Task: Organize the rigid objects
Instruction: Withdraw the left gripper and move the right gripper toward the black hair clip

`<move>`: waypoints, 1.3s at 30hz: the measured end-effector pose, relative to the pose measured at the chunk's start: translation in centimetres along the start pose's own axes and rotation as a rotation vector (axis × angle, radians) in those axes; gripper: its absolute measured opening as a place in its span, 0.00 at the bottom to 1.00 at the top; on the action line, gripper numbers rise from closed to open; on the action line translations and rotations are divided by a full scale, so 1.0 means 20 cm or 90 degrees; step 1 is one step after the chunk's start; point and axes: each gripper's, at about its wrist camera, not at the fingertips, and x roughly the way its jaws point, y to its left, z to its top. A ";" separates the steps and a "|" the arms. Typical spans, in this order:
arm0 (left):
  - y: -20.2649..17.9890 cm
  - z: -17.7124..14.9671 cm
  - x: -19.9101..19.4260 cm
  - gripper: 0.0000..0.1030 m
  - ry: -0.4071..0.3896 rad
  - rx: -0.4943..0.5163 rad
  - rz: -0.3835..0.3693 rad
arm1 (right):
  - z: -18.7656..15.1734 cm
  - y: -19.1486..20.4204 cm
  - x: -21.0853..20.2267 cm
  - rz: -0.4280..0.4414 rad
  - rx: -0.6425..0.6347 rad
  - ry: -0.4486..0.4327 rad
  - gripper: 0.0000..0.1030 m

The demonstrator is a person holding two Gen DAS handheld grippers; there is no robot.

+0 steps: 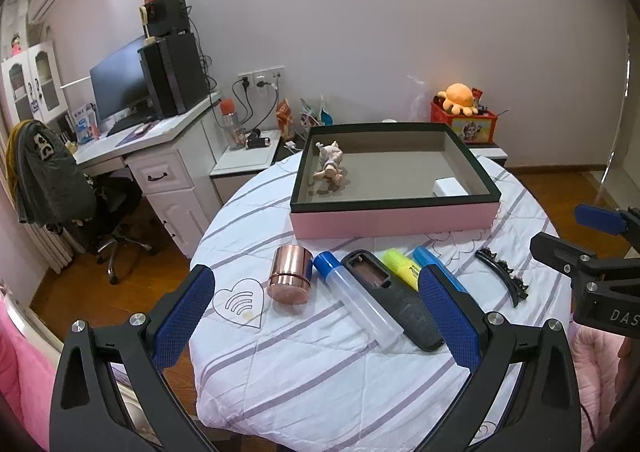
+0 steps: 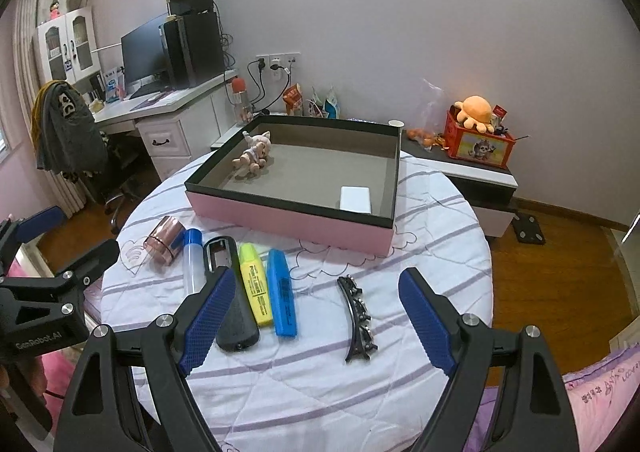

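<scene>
A pink box (image 1: 394, 218) (image 2: 280, 214) with a dark rim stands at the back of the round table, holding a small doll (image 1: 330, 164) (image 2: 254, 156) and a white block (image 1: 450, 187) (image 2: 355, 199). In front of it lie a copper tin (image 1: 290, 274) (image 2: 164, 240), a clear tube with a blue cap (image 1: 360, 300) (image 2: 193, 258), a black case (image 1: 400, 302) (image 2: 234, 312), a yellow highlighter (image 1: 402, 266) (image 2: 255, 284), a blue highlighter (image 1: 448, 276) (image 2: 282, 292) and a black hair clip (image 1: 502, 276) (image 2: 358, 318). My left gripper (image 1: 316, 288) hangs open above the row. My right gripper (image 2: 316, 292) hangs open, nothing between its fingers.
The table wears a white striped cloth (image 1: 320, 372) (image 2: 320, 392). A desk (image 1: 160, 132) with a monitor and an office chair (image 1: 80, 196) stand to the left. A low cabinet (image 2: 480, 176) with a red toy box (image 2: 478, 144) is behind right. Wooden floor surrounds the table.
</scene>
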 end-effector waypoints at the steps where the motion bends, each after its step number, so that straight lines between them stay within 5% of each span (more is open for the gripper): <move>1: 0.00 -0.01 0.00 1.00 0.001 0.002 0.000 | -0.01 0.00 0.00 -0.001 0.001 0.002 0.83; 14: -0.05 -0.08 0.05 1.00 0.025 0.009 -0.011 | -0.10 -0.08 0.03 -0.020 0.006 0.020 0.83; 32: -0.12 -0.10 0.32 1.00 0.093 0.030 -0.014 | -0.20 -0.20 0.52 -0.067 -0.045 0.121 0.83; 39: -0.12 -0.11 0.38 1.00 0.105 0.033 -0.015 | -0.19 -0.21 0.54 -0.113 -0.056 0.118 0.83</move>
